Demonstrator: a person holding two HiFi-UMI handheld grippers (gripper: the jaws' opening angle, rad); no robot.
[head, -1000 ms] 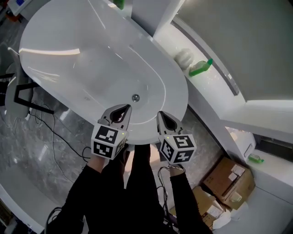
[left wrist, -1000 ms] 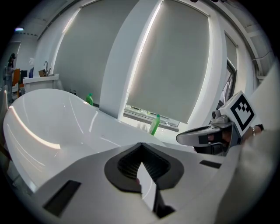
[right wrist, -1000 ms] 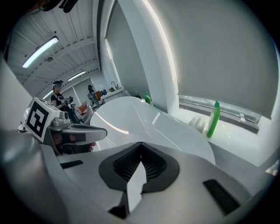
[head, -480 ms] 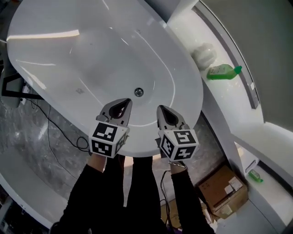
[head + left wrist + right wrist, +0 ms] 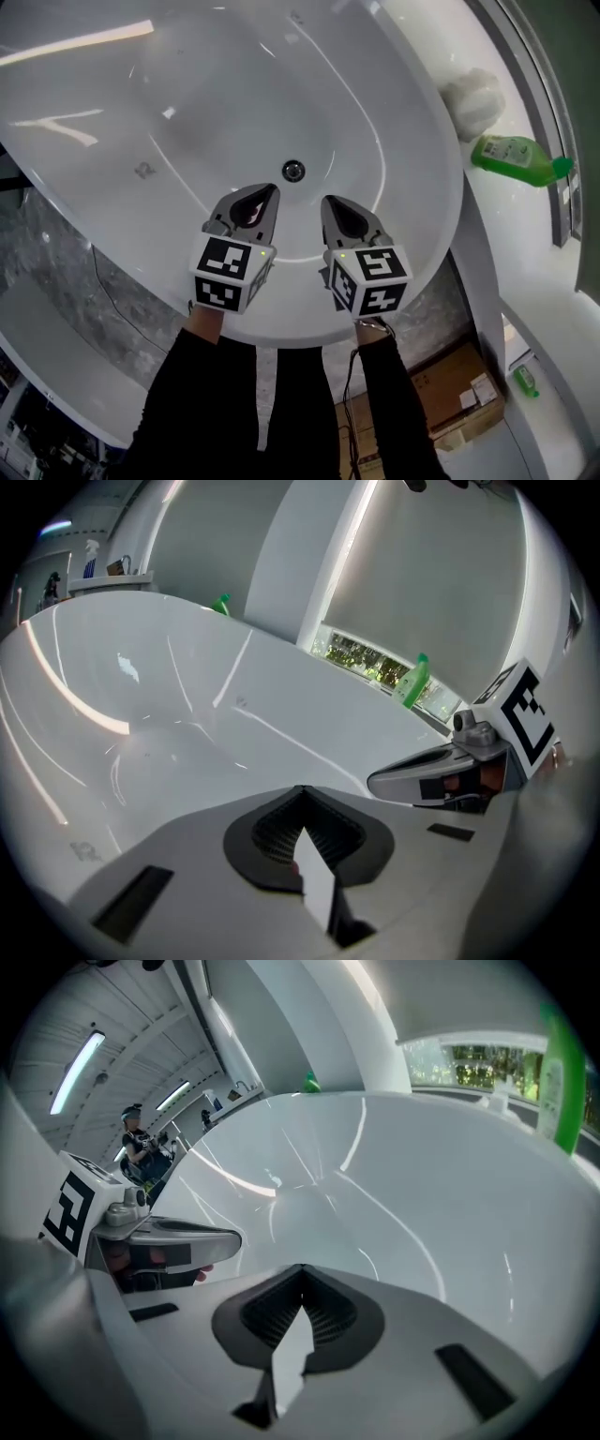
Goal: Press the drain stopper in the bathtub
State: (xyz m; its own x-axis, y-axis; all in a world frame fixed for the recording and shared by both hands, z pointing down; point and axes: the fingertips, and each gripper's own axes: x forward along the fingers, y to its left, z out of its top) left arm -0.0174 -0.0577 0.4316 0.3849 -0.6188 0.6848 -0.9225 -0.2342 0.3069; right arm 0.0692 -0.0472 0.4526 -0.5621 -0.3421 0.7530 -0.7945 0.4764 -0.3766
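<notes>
Now | left gripper [image 5: 270, 190]: fingers together, empty | right gripper [image 5: 328, 201]: fingers together, empty | both above bathtub [image 5: 187, 103] near rim | drain stopper [image 5: 293, 170]: tub floor, just beyond tips, apart.

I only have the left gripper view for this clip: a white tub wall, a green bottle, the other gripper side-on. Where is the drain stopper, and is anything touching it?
Observer: The head view shows the round metal drain stopper on the floor of the white bathtub, just beyond the tip of the left gripper. Neither gripper touches it.
Reviewer: Which gripper looks nearer?
Observer: In the head view, the left one. The right gripper points past the stopper's right side.
Reviewer: Is the right gripper holding anything?
Observer: No. The right gripper view shows its jaws together with nothing between them.
</notes>
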